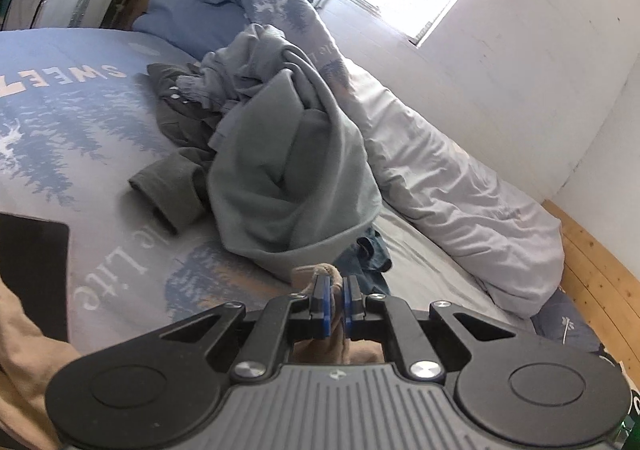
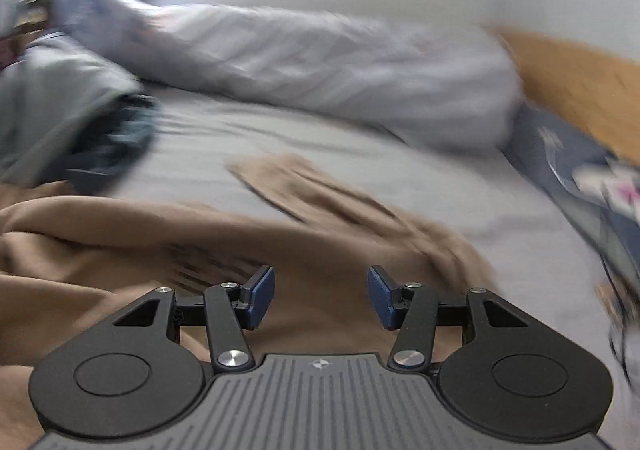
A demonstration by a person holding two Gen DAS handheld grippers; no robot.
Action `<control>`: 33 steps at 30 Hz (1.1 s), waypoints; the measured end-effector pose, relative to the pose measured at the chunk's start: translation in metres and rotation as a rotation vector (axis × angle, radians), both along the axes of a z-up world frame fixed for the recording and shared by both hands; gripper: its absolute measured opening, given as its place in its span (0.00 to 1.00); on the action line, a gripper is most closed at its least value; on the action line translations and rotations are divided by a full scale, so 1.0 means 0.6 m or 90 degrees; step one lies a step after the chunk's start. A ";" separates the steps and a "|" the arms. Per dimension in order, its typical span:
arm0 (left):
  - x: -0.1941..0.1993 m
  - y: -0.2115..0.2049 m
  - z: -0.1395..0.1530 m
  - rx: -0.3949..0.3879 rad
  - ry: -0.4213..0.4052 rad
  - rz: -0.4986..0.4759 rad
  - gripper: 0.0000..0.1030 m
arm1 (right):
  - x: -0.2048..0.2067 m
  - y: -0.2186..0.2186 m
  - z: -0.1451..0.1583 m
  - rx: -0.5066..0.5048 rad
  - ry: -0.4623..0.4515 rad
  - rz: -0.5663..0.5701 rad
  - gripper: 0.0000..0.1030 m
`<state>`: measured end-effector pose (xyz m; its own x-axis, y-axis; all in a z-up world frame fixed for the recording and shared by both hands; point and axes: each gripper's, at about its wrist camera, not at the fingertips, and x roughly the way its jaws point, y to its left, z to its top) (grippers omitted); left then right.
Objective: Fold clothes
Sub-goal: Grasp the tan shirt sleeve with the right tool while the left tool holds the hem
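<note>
Jaws of left gripper (image 1: pixel 335 300) pinched nearly together, blue pads clamped on a thin fold of tan garment (image 1: pixel 320 274); soft matte knit, bunched into a small knob above the fingertips and hanging in a slack strip below them. Jaws of right gripper (image 2: pixel 321 296) standing about half apart, nothing between them, hovering over the same tan garment (image 2: pixel 200 234). Right-wrist view smeared by motion blur.

Tan garment spread low across right-wrist view: broad rumpled body at left, faint dark print near the middle, a flat sleeve-like strip (image 2: pixel 304 185) reaching out over the plain grey sheet (image 2: pixel 360 145).

Grey-green sweatshirt (image 1: pixel 288 169) heaped upright in left-wrist view, thick fleecy cloth, rounded folds, cord-like seam over the top. Dark charcoal garment (image 1: pixel 176 177) beside and partly under it, cuffed sleeve lying flat on the printed bedcover (image 1: pixel 80 121); blue-grey cotton, white lettering, tree and deer motifs. Small dark teal bundle (image 1: pixel 370 254) tucked against the sweatshirt's lower edge, crumpled.

White duvet (image 1: pixel 460 185) rolled into a long wrinkled ridge along the wall. Wooden bed frame (image 1: pixel 600 274), pale planks. Flat black rectangular slab (image 1: pixel 32 262) at left edge; cannot tell what.
</note>
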<state>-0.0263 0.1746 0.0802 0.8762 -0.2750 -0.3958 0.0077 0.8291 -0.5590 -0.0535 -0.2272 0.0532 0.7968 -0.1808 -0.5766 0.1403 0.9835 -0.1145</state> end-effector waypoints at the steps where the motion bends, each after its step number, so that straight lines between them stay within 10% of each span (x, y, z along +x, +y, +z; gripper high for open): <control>1: 0.001 -0.004 0.000 -0.001 0.000 -0.003 0.04 | -0.009 -0.012 -0.001 0.009 0.008 -0.005 0.51; 8: 0.010 -0.032 -0.003 -0.007 0.000 -0.015 0.04 | -0.061 -0.052 -0.007 -0.017 0.039 -0.004 0.51; 16: 0.015 -0.047 -0.005 -0.014 0.012 -0.030 0.04 | -0.091 -0.012 -0.048 -0.224 0.070 0.103 0.48; 33: 0.018 -0.059 -0.009 -0.014 0.021 -0.050 0.04 | -0.028 -0.040 -0.067 -0.103 0.075 0.107 0.29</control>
<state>-0.0156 0.1390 0.0748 0.8380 -0.3514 -0.4175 0.0534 0.8143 -0.5780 -0.0705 -0.2512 0.0128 0.7523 -0.1487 -0.6418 -0.0476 0.9594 -0.2781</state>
